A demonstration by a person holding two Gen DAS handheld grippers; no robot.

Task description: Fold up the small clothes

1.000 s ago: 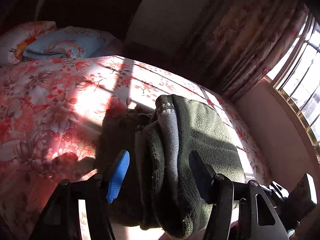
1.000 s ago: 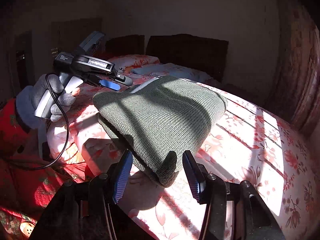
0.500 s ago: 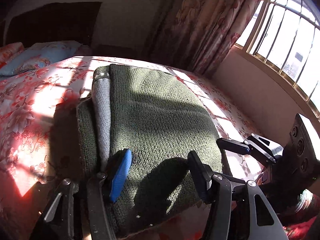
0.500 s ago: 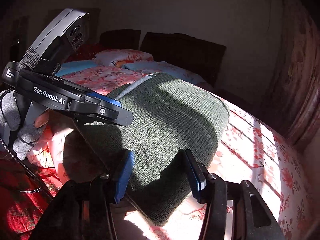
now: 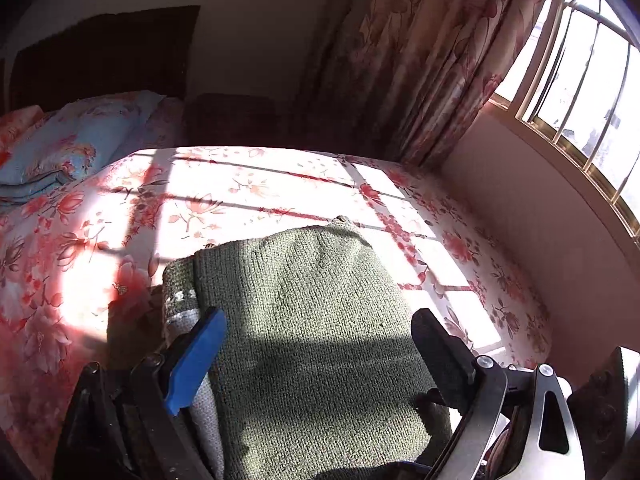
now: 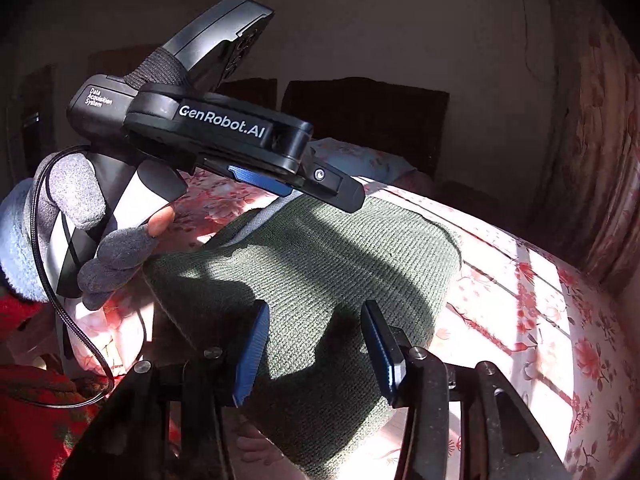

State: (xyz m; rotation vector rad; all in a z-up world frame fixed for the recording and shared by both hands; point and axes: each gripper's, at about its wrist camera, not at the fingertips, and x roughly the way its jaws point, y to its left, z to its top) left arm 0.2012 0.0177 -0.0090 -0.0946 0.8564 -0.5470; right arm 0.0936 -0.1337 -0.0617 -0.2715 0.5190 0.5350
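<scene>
A folded green knit garment [image 5: 304, 320] with a grey inner layer [image 5: 180, 308] lies flat on the floral bedsheet [image 5: 224, 200]. My left gripper [image 5: 316, 356] hovers over its near end, open, with the blue pad [image 5: 196, 360] at the grey edge and the black finger [image 5: 436, 352] near the right side. In the right wrist view the same garment [image 6: 340, 264] lies under my right gripper [image 6: 316, 344], whose jaws are closing and stand apart above the knit without pressing it. The left gripper [image 6: 320, 188], held by a gloved hand [image 6: 92, 240], hangs over the garment's far side.
Pillows [image 5: 68, 144] and a dark headboard [image 5: 104, 52] are at the head of the bed. A floral curtain [image 5: 420, 60] and barred window [image 5: 580, 80] stand on the right, past the bed's edge. A black cable [image 6: 68, 320] hangs from the left device. Red fabric [image 6: 36, 420] lies at lower left.
The left gripper swung from the garment's side to above it, turning toward the window. The garment went from bunched to lying flat. The right gripper came closer over its near edge.
</scene>
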